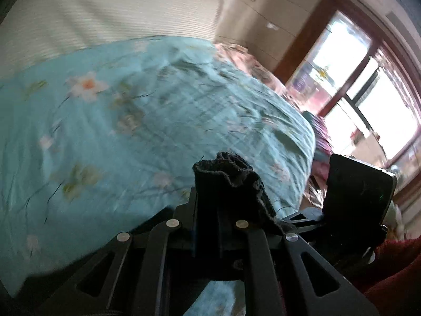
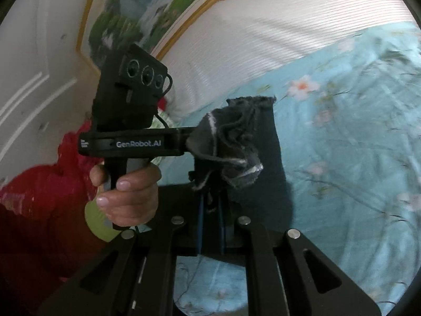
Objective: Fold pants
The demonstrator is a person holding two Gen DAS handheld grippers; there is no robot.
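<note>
Dark cloth of the pants (image 1: pixel 229 181) is pinched between the closed fingers of the left hand-held gripper (image 1: pixel 208 210), its frayed edge bunching up just past the fingertips. The right hand-held gripper (image 2: pixel 210 205) is likewise clamped on the pants (image 2: pixel 236 142), where a bundle of grey fabric with pale seams rises from its tips and a flat dark panel hangs to the right. In the right wrist view, the left hand (image 2: pixel 129 197) grips the handle of the other device just left of the bundle. Beyond lies the bed (image 1: pixel 118 121), spread with a light blue floral sheet; a ribbed white headboard (image 1: pixel 105 15) stands at the far side, and a bright window (image 1: pixel 368 100) is to the right.
</note>
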